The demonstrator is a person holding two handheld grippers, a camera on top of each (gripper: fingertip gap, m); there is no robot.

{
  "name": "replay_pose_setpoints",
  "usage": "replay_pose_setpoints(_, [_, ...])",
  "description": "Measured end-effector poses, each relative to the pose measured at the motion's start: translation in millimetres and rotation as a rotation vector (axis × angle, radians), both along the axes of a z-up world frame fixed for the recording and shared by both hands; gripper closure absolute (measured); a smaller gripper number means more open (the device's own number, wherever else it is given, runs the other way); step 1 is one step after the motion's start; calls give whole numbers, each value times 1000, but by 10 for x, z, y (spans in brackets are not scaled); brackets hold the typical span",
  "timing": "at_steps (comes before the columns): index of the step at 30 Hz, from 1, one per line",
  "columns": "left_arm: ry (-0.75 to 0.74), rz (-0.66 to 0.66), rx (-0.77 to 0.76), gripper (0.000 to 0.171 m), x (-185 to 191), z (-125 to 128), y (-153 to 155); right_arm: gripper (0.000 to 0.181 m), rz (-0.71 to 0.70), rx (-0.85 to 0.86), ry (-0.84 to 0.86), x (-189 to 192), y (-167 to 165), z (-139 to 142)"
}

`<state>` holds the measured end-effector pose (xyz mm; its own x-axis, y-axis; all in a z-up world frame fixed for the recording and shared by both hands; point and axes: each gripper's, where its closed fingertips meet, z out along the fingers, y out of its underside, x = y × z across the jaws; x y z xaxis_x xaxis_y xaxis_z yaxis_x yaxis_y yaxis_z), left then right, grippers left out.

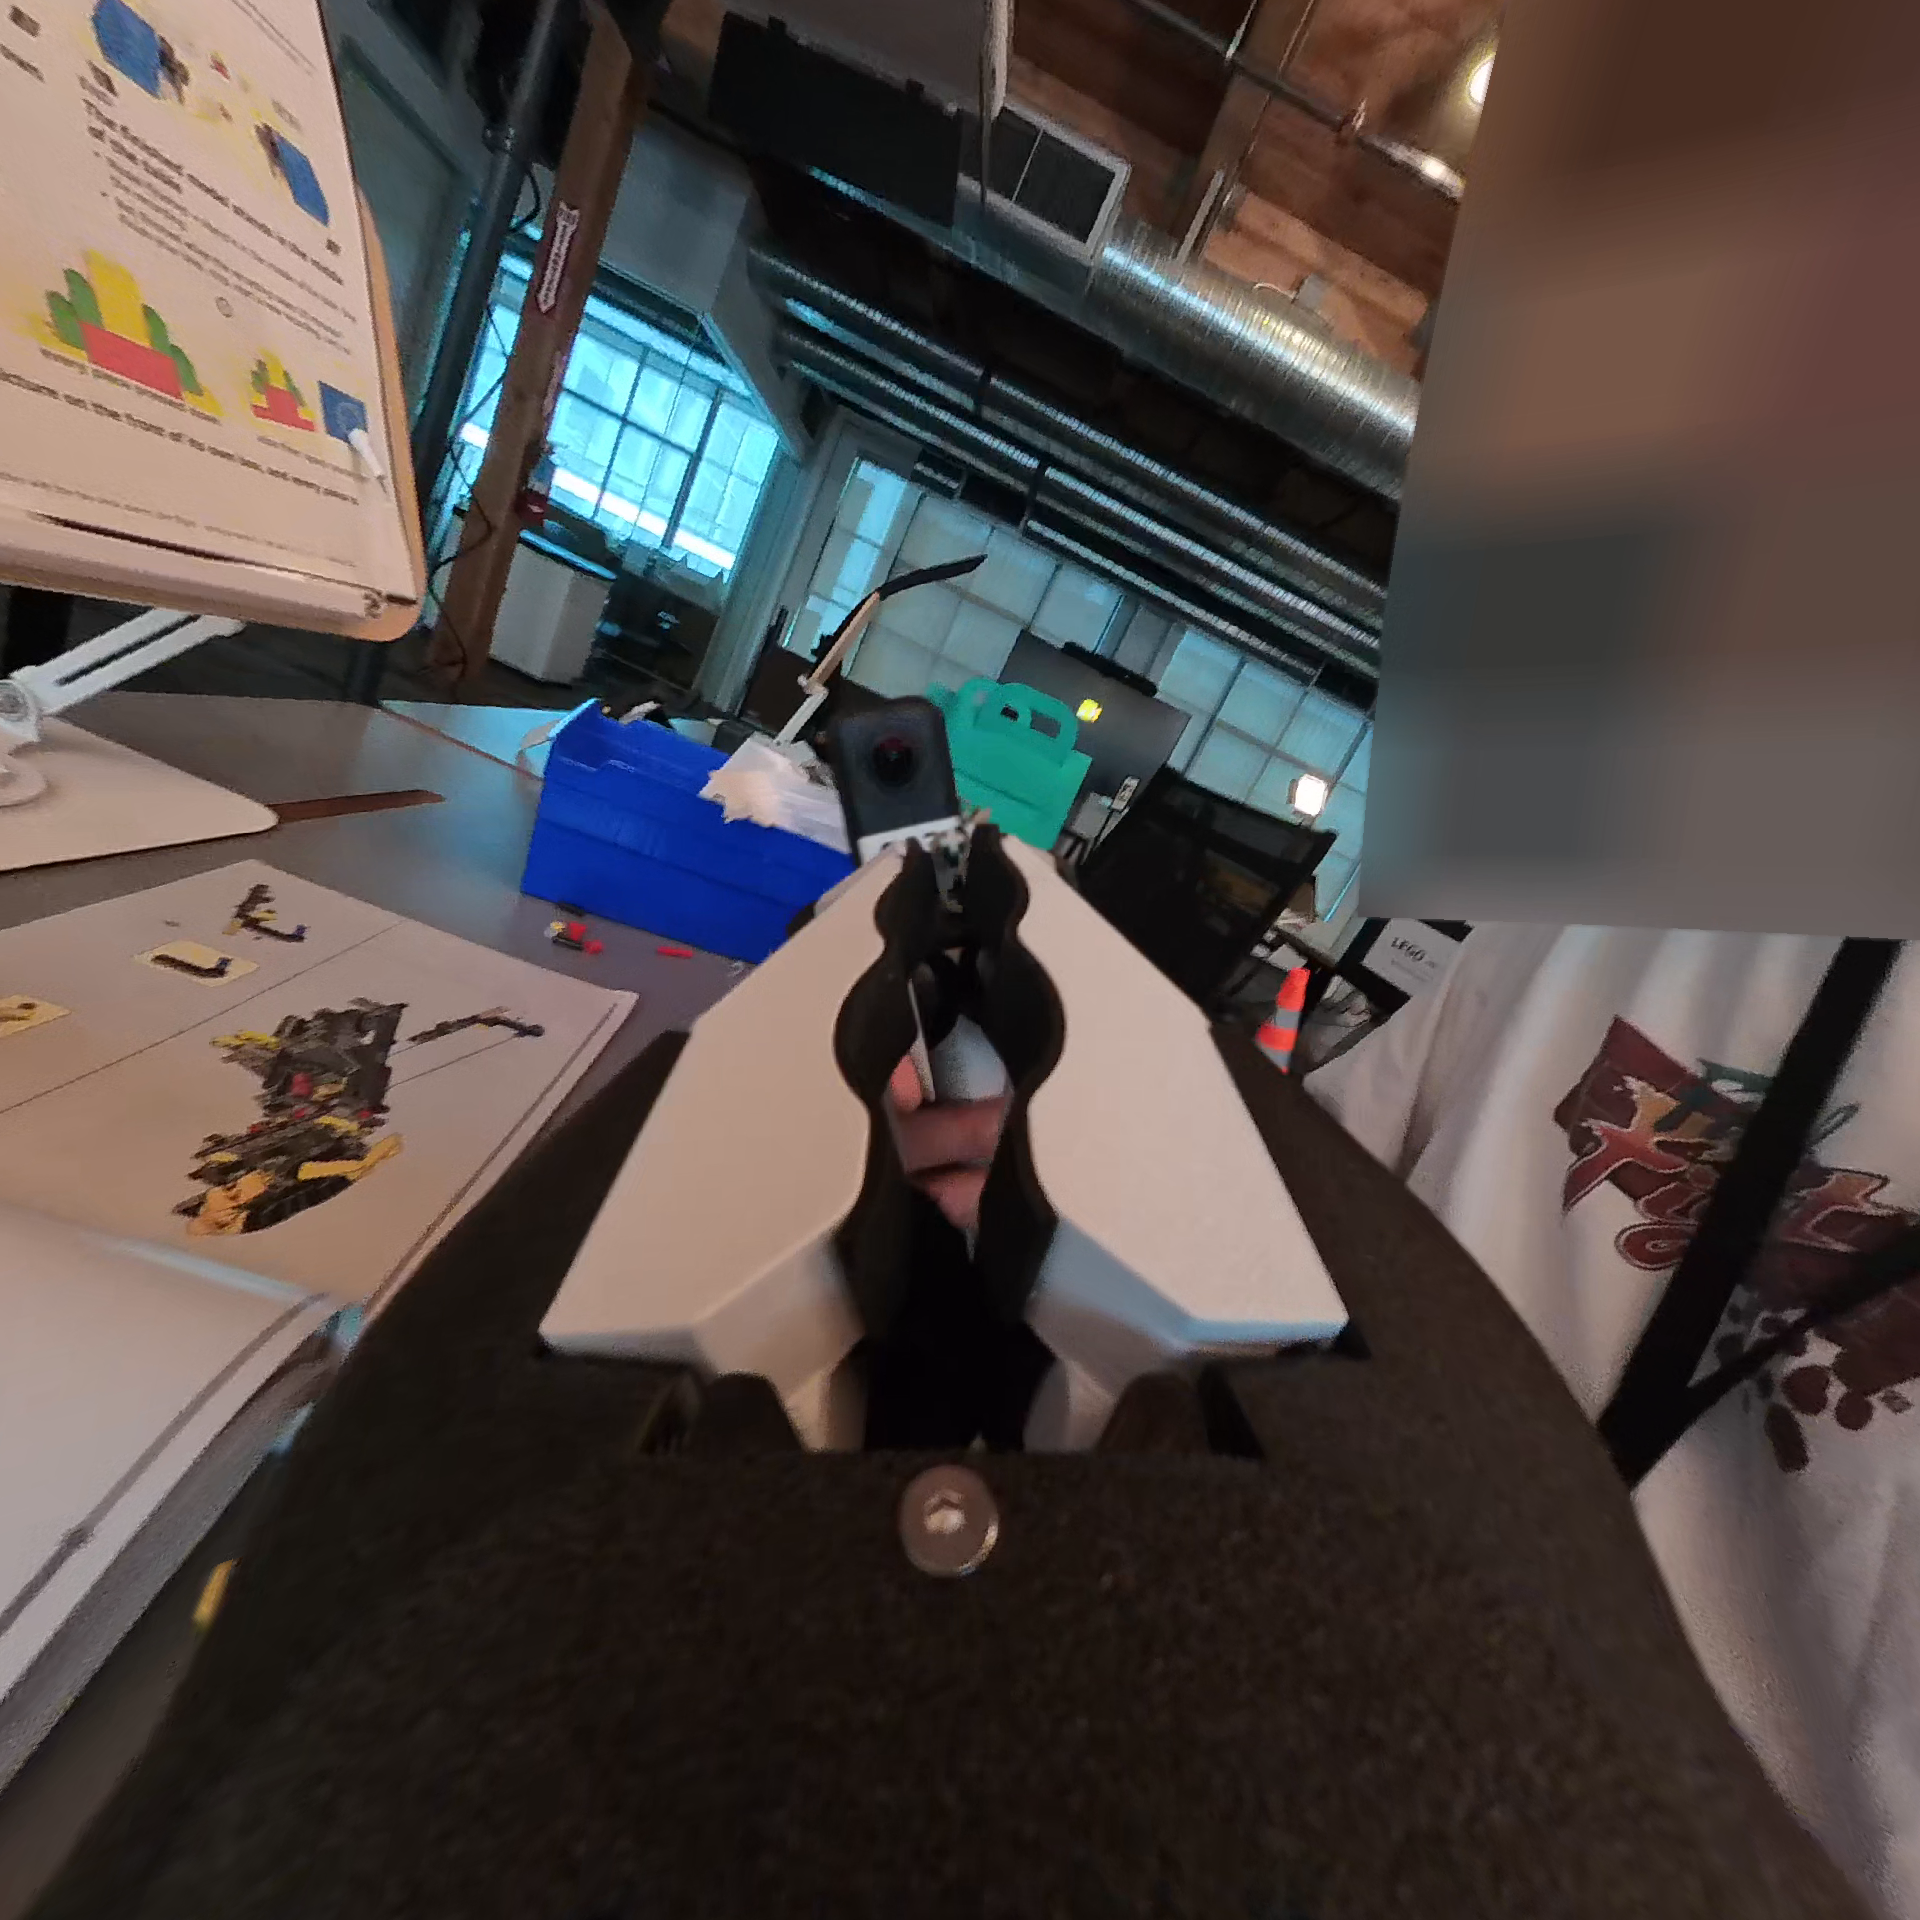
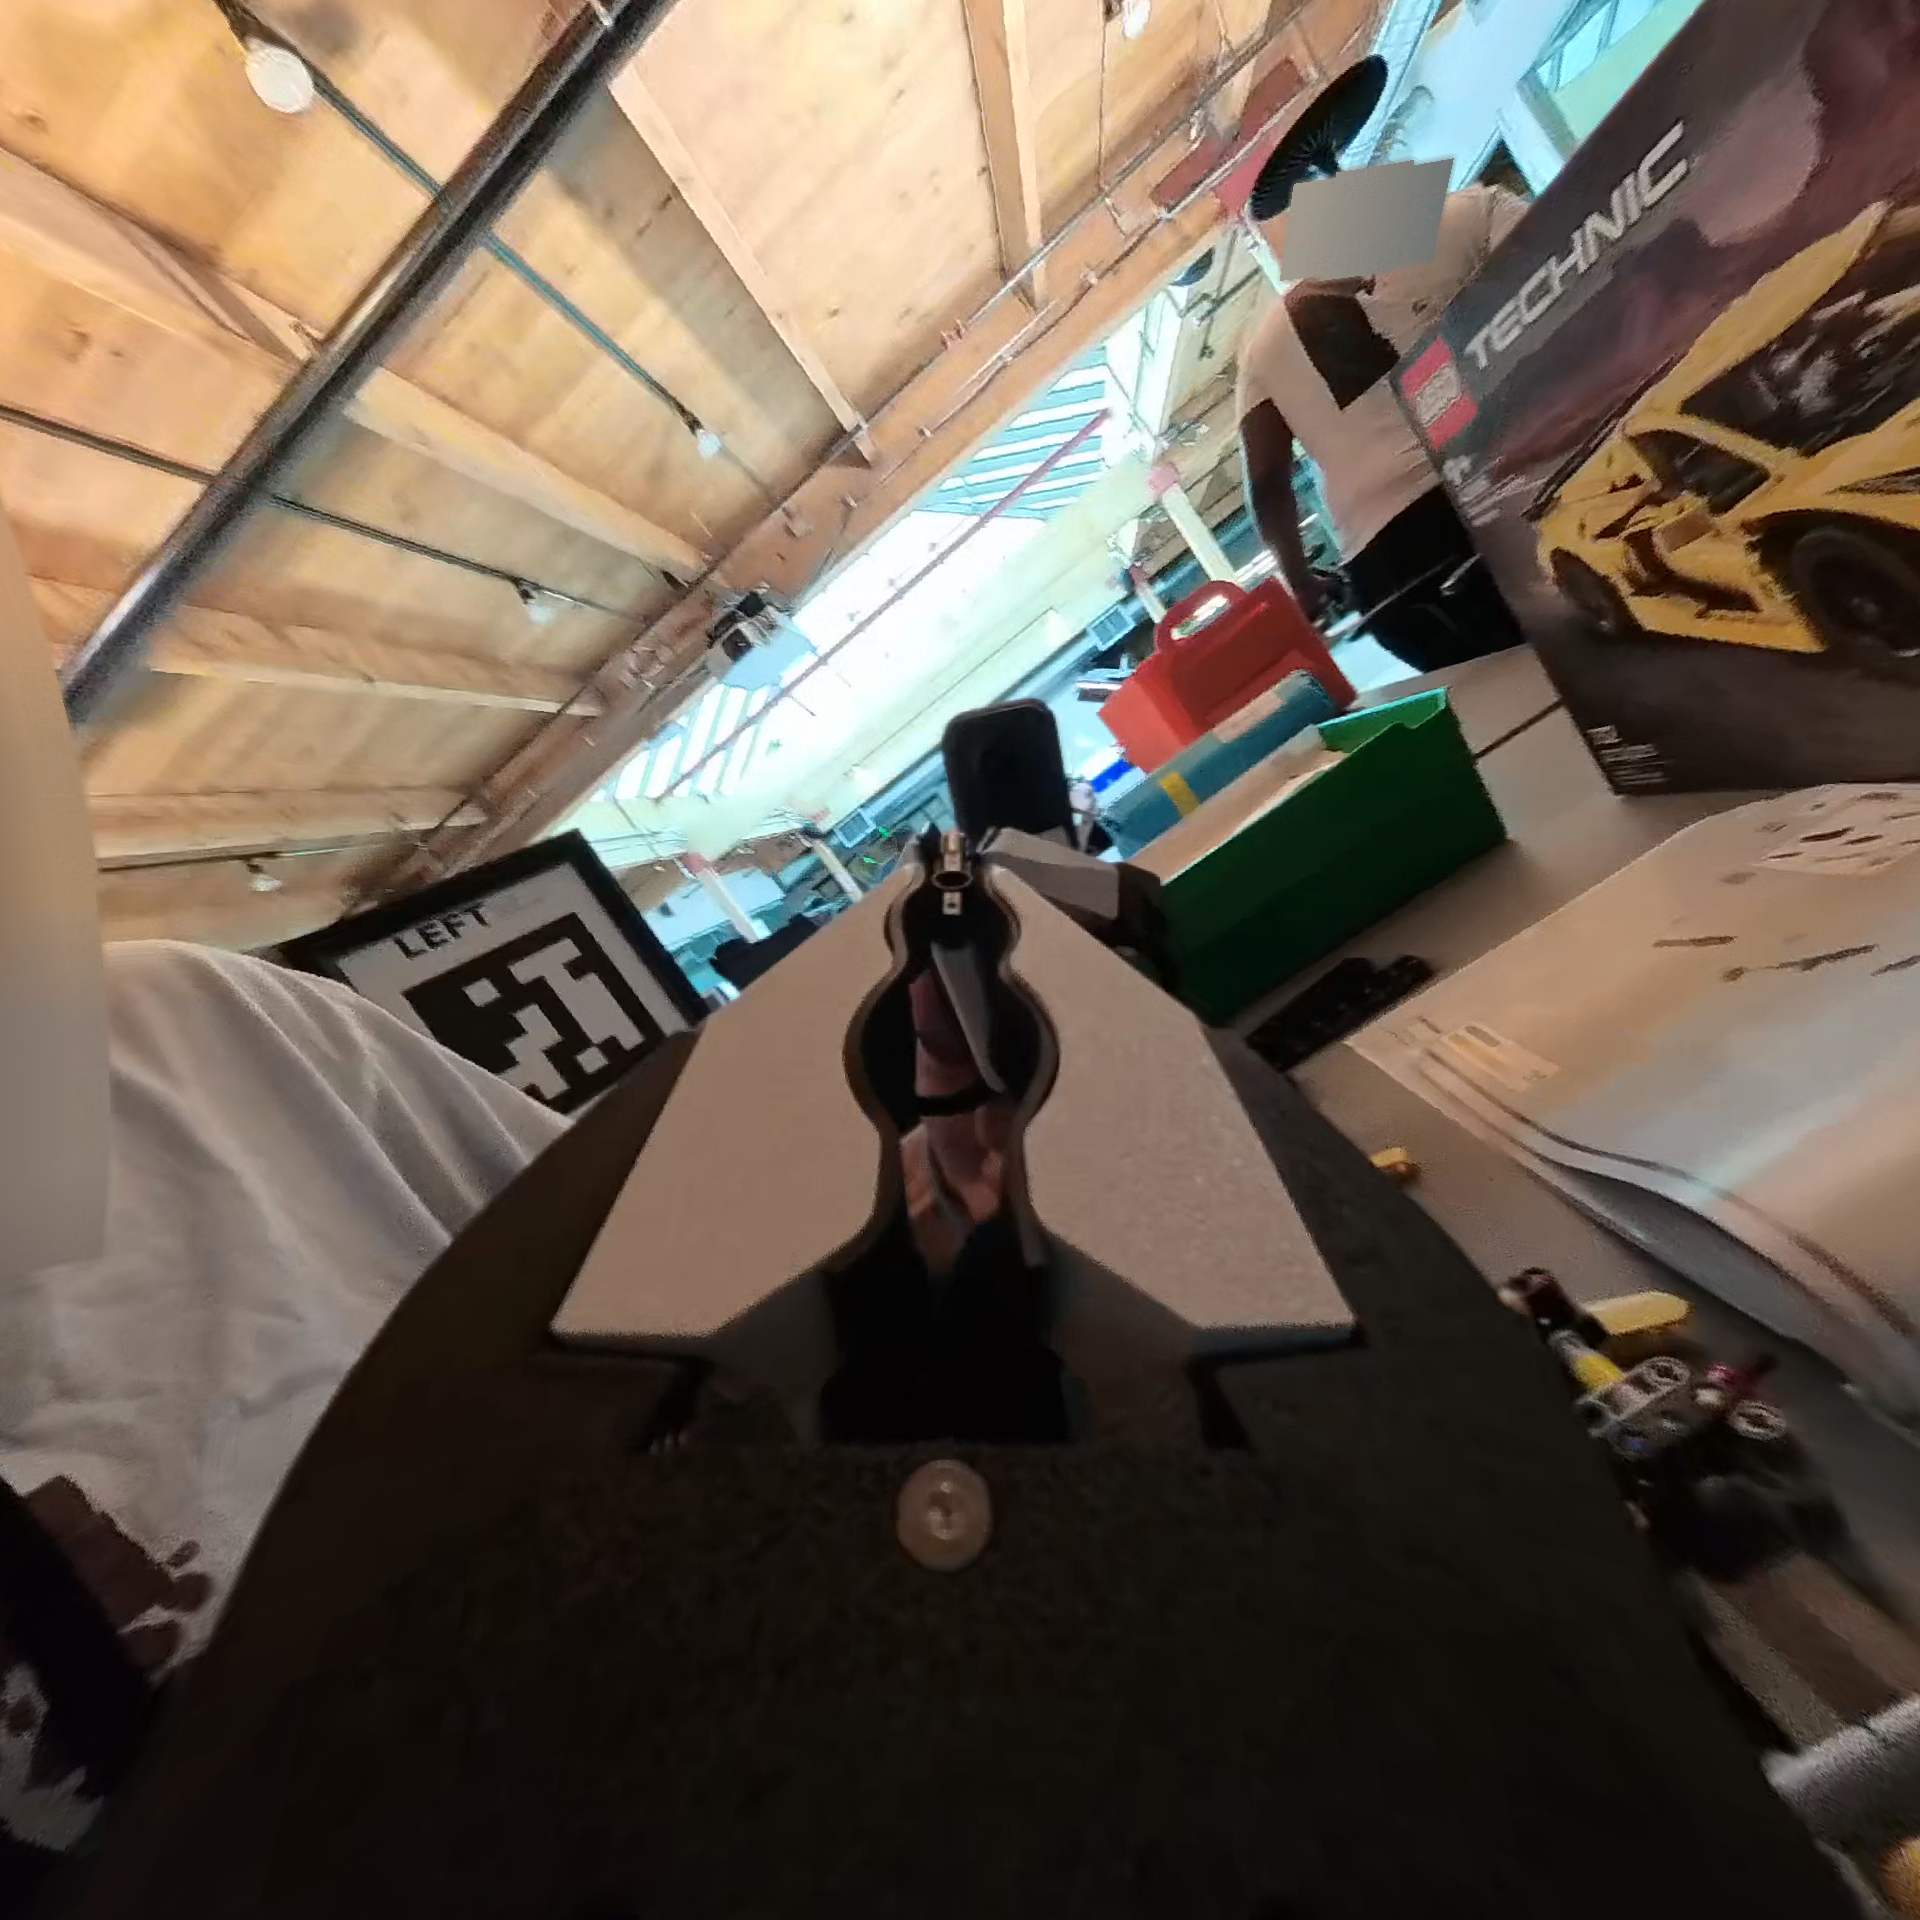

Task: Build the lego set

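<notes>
Together, the left gripper (image 1: 951, 868) and right gripper (image 2: 951, 862) each pinch one small grey piece (image 2: 951, 871), raised above the table (image 1: 416, 831).

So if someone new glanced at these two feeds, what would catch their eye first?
Probably the left gripper and right gripper, raised off the table, tips together on a small metal zip pull. Next, the blue bin behind the open instruction booklet, and the big box with a yellow car at far right.
</notes>
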<state>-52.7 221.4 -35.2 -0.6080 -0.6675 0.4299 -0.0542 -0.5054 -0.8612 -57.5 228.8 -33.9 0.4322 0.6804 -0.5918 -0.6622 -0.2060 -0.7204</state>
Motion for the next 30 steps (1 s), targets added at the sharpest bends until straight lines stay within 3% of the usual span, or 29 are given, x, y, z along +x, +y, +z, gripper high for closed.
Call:
replay_pose_setpoints(5, [52,-8,-9,168,18,-46,50,175,-73,-1,-126,35,39,-69])
replay_pose_setpoints(14, [72,-35,0,167,-1,-77,27,175,13,-28,-99,21,13,-98])
replay_pose_setpoints(25, [104,13,155,165,0,-181,-26,176,83,-65,-186,25,-38,-184])
replay_pose_setpoints(30, [118,-1,192,161,-3,-225,-61,175,176,-134,-111,98,-81,-211])
